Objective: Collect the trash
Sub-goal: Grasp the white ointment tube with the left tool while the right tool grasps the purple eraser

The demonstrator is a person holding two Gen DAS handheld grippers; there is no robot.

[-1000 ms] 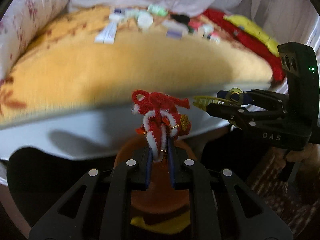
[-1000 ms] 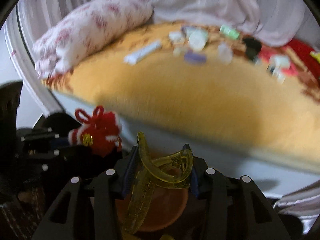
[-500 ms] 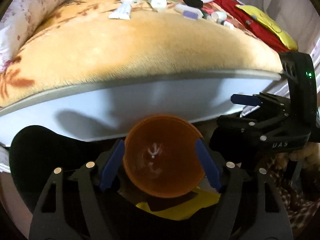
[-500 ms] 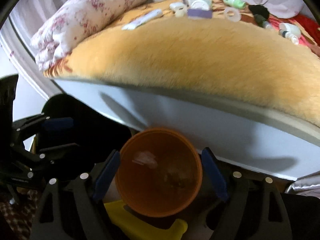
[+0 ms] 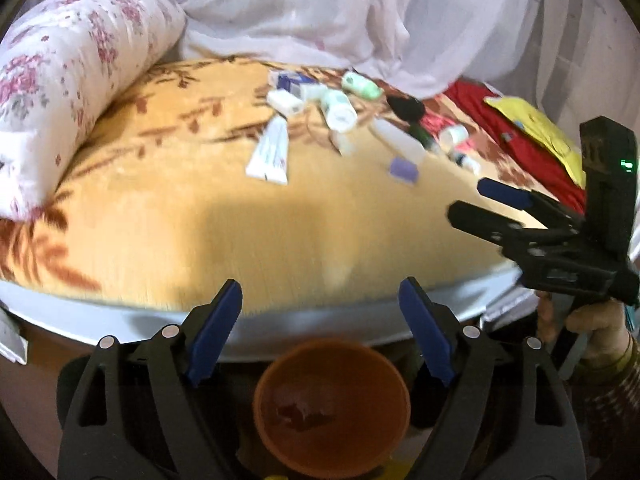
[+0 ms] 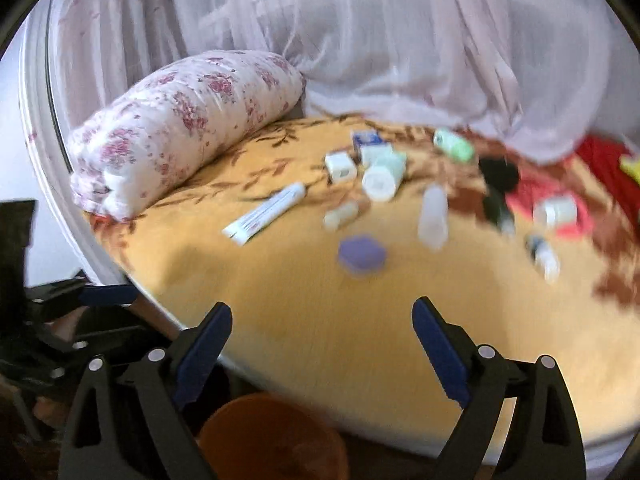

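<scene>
An orange bin (image 5: 332,408) stands on the floor below the bed edge, with something red inside; it also shows in the right wrist view (image 6: 276,440). My left gripper (image 5: 320,300) is open and empty above the bin. My right gripper (image 6: 322,320) is open and empty over the bed's front edge; it shows at the right in the left wrist view (image 5: 480,208). Trash lies on the orange blanket (image 5: 240,232): a white tube (image 6: 266,212), a purple lid (image 6: 362,254), a clear bottle (image 6: 432,216), a white jar (image 6: 382,178), a green roll (image 6: 454,145).
A floral bolster pillow (image 6: 188,128) lies at the bed's left. White curtains (image 6: 360,40) hang behind. Red cloth (image 5: 516,136) and a yellow item (image 5: 536,128) lie at the right. Small boxes (image 5: 296,84) and black items (image 6: 498,184) sit among the trash.
A second ago my left gripper held a red knitted item and my right a yellow hair clip. Both opened over the bin and have since risen toward the bed.
</scene>
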